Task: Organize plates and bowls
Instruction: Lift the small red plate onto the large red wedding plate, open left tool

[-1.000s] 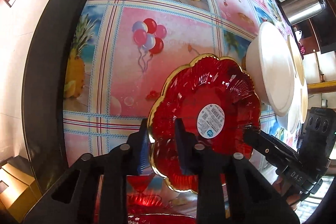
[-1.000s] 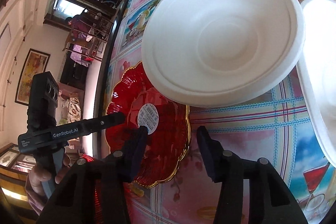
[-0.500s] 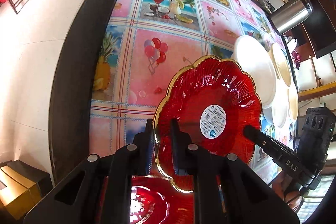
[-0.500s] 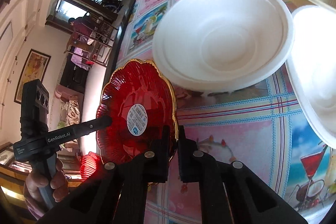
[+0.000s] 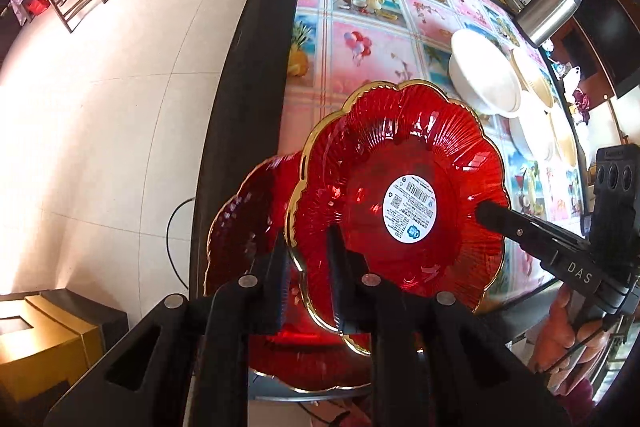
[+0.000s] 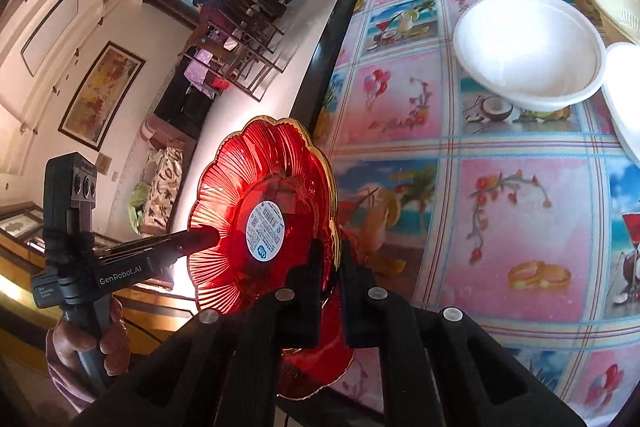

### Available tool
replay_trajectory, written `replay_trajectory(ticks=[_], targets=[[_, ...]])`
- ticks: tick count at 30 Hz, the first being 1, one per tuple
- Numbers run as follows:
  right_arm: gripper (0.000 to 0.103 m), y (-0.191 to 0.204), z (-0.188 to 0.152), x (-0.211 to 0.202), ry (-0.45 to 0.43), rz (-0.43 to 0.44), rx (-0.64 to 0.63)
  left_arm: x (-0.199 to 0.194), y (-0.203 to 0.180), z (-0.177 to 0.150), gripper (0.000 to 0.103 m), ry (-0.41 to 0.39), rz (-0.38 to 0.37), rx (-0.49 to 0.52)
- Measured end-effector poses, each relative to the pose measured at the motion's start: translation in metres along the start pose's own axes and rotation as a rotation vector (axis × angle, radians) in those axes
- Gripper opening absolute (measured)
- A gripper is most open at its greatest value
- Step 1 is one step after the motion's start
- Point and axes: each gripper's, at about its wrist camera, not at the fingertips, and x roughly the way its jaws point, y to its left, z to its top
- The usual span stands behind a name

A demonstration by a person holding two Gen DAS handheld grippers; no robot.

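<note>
A red flower-shaped plate with a gold rim and a white sticker (image 5: 400, 195) is held in the air over the table's near edge. My left gripper (image 5: 306, 267) is shut on its near rim. My right gripper (image 6: 334, 267) is shut on the opposite rim, and the plate (image 6: 260, 211) stands tilted in that view. A second red plate (image 5: 248, 227) lies below and to the left of the held one, at the table's corner. White bowls (image 6: 528, 47) and a cream bowl (image 6: 616, 7) stand further along the table.
The table (image 5: 376, 43) has a pink picture cloth and a dark edge (image 5: 248, 39). A steel flask (image 5: 548, 11) stands at the far right. Tiled floor, chairs and a gold box (image 5: 44, 339) lie to the left.
Both grippers closed on the red plate's rim and lifted it off the cloth, back toward the table's near edge. The second red plate came into view beneath it.
</note>
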Motion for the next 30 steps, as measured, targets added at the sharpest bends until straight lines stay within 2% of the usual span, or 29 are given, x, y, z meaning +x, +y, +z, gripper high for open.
replay_trajectory(ticks=[8,16,20,23,24,27,30], targets=[[0.007,0.016,-0.044,0.036,0.111,-0.03,-0.055,0.017,0.018,-0.041,0.02,0.098,0.091,0.013],[0.01,0.029,-0.058,0.057,0.128,-0.103,-0.121,0.031,0.015,-0.045,0.021,0.127,0.17,0.05],[0.011,0.025,-0.059,0.061,0.126,-0.14,-0.135,0.038,0.0,-0.043,0.021,0.126,0.28,0.134],[0.009,0.026,-0.057,0.058,0.106,-0.177,-0.161,0.036,-0.011,-0.041,0.021,0.087,0.384,0.204],[0.008,0.026,-0.055,0.059,0.104,-0.182,-0.168,0.034,-0.011,-0.041,0.021,0.08,0.396,0.21],[0.009,0.026,-0.053,0.065,0.138,-0.186,-0.189,0.027,-0.007,-0.039,0.021,0.062,0.384,0.188],[0.014,0.037,-0.057,0.068,0.142,-0.244,-0.283,0.016,0.0,-0.036,0.021,0.032,0.353,0.147]])
